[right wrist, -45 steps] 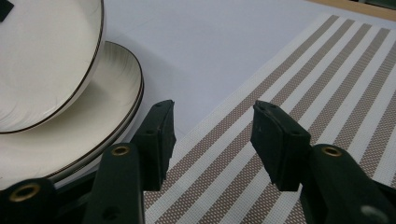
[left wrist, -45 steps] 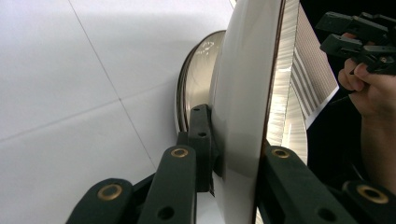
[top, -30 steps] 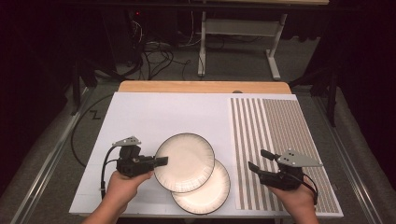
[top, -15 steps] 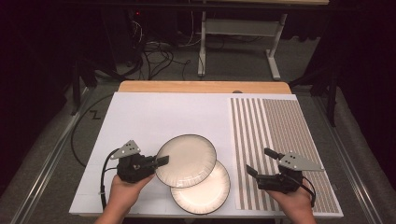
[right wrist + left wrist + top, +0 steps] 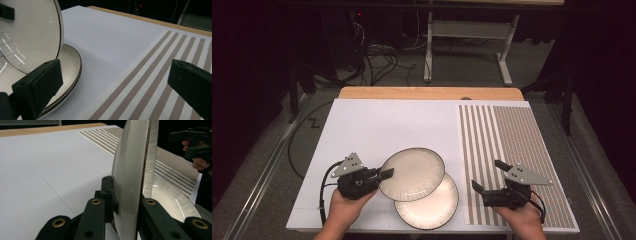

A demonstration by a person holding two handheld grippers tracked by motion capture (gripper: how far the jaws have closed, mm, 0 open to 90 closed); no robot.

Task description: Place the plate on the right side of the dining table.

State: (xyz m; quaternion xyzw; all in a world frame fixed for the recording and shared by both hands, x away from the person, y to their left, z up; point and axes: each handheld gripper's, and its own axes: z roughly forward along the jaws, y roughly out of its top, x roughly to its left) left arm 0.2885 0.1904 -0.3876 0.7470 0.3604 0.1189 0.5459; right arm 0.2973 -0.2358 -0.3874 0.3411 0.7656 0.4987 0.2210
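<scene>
Upper plate, clamped at its left rim in the left claw, tilts above the lower plate on the tabletop, while the right claw (jaws just spread, empty) waits to its right.

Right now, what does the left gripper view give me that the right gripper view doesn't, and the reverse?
Left gripper view alone: the left gripper shut on the rim of the raised plate, seen edge-on, with the right gripper farther off and a hand behind it. Right gripper view alone: the right gripper's own jaws standing wide apart with nothing between them, over the striped mat. Both share the raised plate, the lower plate lying under it, the white board, and the mat.
</scene>
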